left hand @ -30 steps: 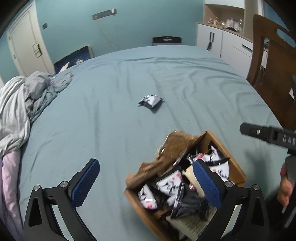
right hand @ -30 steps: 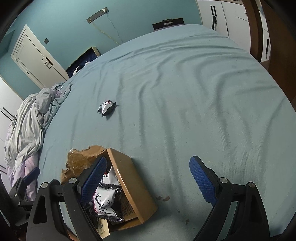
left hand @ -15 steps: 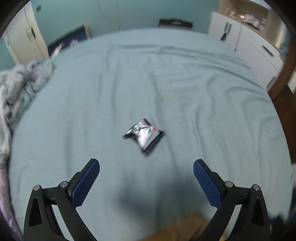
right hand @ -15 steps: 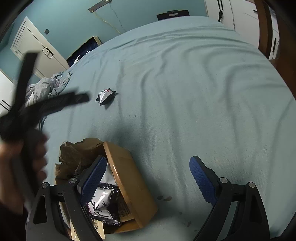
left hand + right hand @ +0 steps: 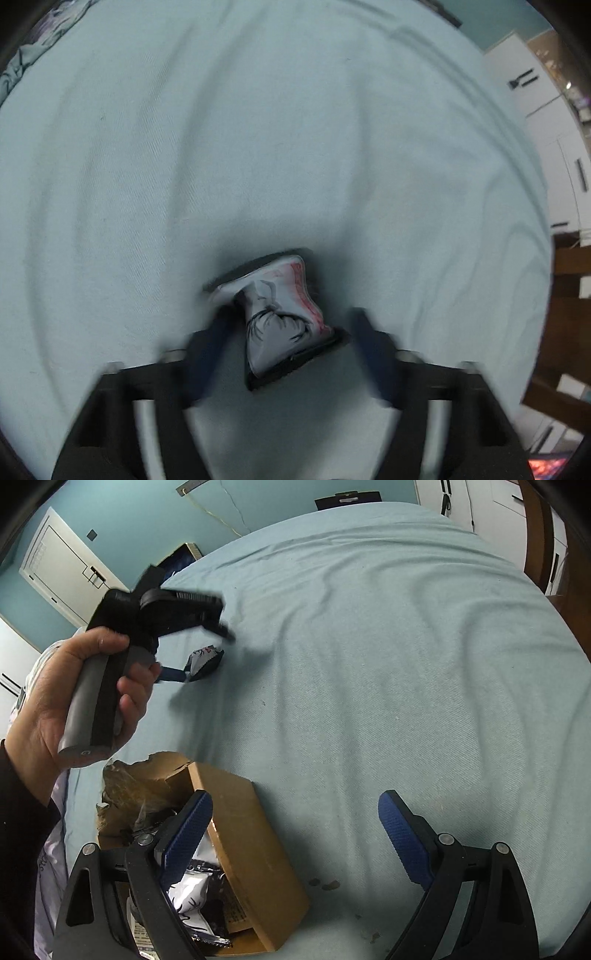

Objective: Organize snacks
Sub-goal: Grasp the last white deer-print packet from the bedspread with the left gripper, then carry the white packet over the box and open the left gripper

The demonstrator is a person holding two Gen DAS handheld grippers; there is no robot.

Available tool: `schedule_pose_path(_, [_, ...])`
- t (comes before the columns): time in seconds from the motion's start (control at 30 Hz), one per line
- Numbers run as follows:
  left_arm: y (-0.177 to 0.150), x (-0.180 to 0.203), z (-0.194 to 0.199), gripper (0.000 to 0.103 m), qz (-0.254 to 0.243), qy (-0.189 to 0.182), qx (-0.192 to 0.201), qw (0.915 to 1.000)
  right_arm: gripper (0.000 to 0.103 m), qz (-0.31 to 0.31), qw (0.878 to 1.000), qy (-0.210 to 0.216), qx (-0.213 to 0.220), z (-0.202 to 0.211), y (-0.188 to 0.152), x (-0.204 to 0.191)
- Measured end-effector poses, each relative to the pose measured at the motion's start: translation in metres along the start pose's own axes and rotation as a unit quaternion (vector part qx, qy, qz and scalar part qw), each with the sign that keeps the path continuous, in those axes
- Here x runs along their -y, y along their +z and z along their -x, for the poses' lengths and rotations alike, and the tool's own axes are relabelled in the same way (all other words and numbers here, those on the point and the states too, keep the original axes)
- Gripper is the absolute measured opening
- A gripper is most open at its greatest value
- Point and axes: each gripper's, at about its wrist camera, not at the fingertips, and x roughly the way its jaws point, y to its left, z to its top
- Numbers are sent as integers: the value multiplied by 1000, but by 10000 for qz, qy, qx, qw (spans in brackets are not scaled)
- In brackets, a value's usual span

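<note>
A single black-and-white snack packet [image 5: 275, 314] with red print lies on the light blue bedsheet [image 5: 258, 147]. My left gripper [image 5: 291, 339] is down over it, fingers blurred, one on each side of the packet with gaps showing. In the right wrist view the packet [image 5: 203, 661] lies beside the left gripper's blue finger [image 5: 171, 673], held by a hand [image 5: 55, 701]. My right gripper [image 5: 295, 830] is open and empty above the cardboard box [image 5: 255, 864], which holds several snack packets [image 5: 192, 897].
The box's torn brown flap [image 5: 140, 779] sticks up at its far side. Crumpled bedding [image 5: 22, 62] lies at the left edge of the bed. White cabinets [image 5: 546, 122] and brown wooden furniture [image 5: 569, 295] stand to the right.
My left gripper has moved away from the box and dropped onto the lone packet, its fingers now closer together around it. The right gripper has stayed over the box.
</note>
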Motion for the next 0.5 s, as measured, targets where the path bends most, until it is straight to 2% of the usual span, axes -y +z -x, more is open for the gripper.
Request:
schedule_pose_path(0.1, [-9, -13, 21, 48, 153, -313, 184, 9992, 91, -118, 9999, -40, 38, 4, 0, 4])
schedule_pose_path(0.27, [-51, -21, 82, 47, -52, -12, 801, 9968, 91, -103, 9996, -116, 219, 16, -3, 2])
schedule_pose_path(0.4, [-114, -25, 133, 47, -497, -77, 1233, 9911, 91, -138, 9992, -121, 364, 28, -8, 2])
schedule_pose_path(0.5, [-179, -34, 159, 47, -747, -64, 1491, 9860, 91, -182, 9989, -64, 435, 36, -12, 3])
